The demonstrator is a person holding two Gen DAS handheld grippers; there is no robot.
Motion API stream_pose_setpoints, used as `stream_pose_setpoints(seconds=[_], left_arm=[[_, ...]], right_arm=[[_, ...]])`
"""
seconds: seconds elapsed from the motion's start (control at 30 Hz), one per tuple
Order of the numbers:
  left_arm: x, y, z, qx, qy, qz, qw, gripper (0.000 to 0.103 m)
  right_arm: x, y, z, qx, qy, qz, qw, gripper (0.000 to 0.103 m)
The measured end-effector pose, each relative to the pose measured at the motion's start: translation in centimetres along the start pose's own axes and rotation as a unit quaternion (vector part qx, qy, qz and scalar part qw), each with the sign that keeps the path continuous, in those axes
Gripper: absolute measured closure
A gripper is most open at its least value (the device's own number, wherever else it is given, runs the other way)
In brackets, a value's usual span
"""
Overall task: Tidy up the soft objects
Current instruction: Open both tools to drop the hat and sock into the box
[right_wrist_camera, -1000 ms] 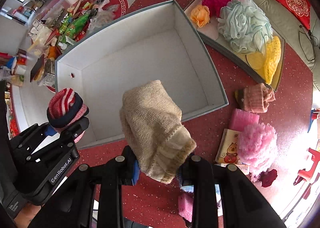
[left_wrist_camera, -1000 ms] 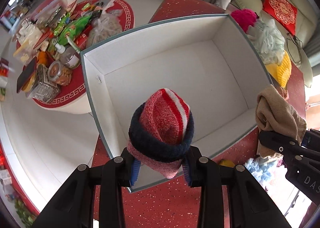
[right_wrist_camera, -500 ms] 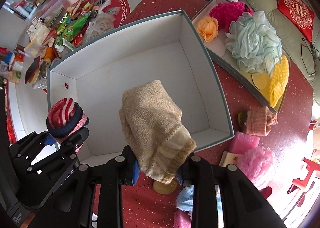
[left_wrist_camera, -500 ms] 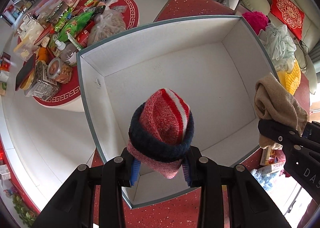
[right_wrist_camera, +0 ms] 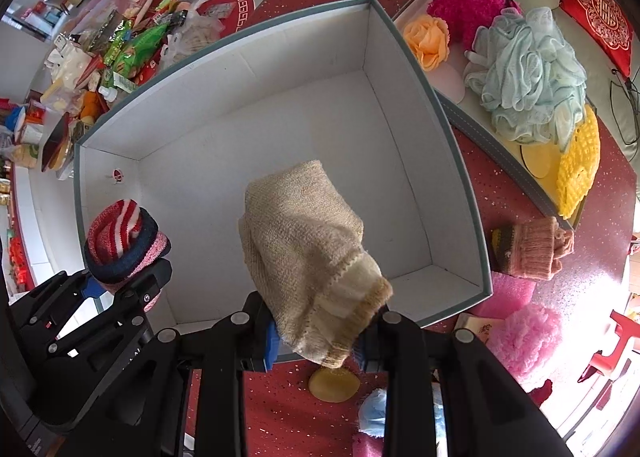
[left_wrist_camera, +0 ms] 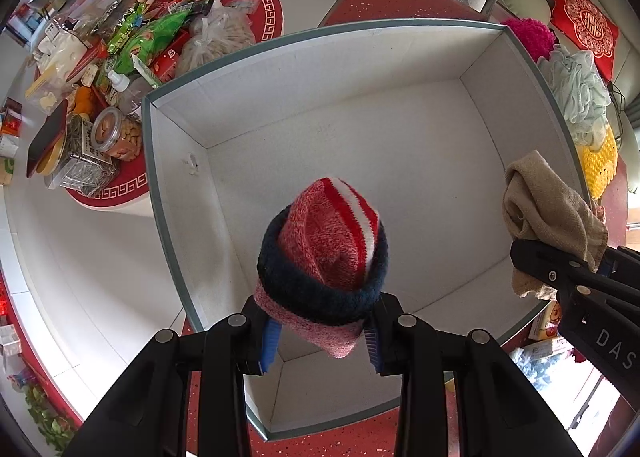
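Bright daylight, strong fisheye warp in both wrist views.
Glare is blowing out the lower right corner, washing over the red tabletop (right_wrist_camera: 520,193) and the pink pompom (right_wrist_camera: 524,337). The white box (left_wrist_camera: 360,161) interior is reading evenly lit, with soft shadows falling along its walls. Straight box rims are bowing; dark vignetting is ringing each frame. The centre is staying sharp, while the cluttered round table (left_wrist_camera: 100,69) is smearing slightly toward the edge.

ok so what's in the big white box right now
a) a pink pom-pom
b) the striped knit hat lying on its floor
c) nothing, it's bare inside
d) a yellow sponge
c: the white box shows only bare floor and walls, while the striped knit hat and the beige knit piece are each clamped in tongs above it.
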State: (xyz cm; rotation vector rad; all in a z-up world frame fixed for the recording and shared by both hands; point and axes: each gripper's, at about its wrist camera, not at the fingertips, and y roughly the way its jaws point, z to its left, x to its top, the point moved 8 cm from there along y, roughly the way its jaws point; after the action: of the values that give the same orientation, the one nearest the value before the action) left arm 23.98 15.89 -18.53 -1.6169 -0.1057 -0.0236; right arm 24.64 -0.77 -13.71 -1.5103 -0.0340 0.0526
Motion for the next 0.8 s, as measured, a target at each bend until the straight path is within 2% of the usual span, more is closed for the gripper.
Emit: stream_pose_setpoints(seconds=[0.2, 0.27, 0.3, 0.33, 0.4, 0.5, 0.53, 0.8], left_arm=[[0.0, 1.1, -0.2, 0.003, 0.003, 0.006, 1.0000, 0.067], [-0.3, 1.7, -0.3, 0.004, 0.006, 0.009, 0.9999, 0.066], [-0.4, 1.9, -0.3, 0.004, 0.008, 0.011, 0.9999, 0.064], [-0.5, 2.1, -0.3, 0.013, 0.013, 0.012, 0.9998, 0.056], [-0.9, 2.2, -0.6, 0.028, 0.033, 0.006, 0.9991, 0.053], [-1.5, 2.6, -1.4, 0.039, 0.061, 0.007, 0.9973, 0.028], [-1.7, 2.8, -1.6, 0.047, 0.070, 0.010, 0.9964, 0.023], [-4.1, 2.3, -1.9, 0.044, 0.091, 0.015, 0.9948, 0.023]], right_arm=[[0.0, 1.1, -0.4, -0.006, 0.001, 0.010, 1.000, 0.071], [-0.2, 1.8, -0.4, -0.005, 0.001, 0.017, 1.000, 0.062], [-0.3, 2.1, -0.4, -0.004, 0.000, 0.022, 1.000, 0.051], [-0.6, 2.4, -0.2, -0.002, -0.002, 0.027, 1.000, 0.041], [-0.9, 2.6, 0.3, -0.008, -0.020, 0.023, 1.000, 0.034], [-1.5, 2.9, 0.6, -0.012, -0.029, 0.025, 0.999, 0.024], [-1.7, 3.0, 0.6, -0.012, -0.028, 0.028, 0.999, 0.023], [-4.8, 3.1, 1.2, 0.003, -0.023, 0.042, 0.999, 0.023]])
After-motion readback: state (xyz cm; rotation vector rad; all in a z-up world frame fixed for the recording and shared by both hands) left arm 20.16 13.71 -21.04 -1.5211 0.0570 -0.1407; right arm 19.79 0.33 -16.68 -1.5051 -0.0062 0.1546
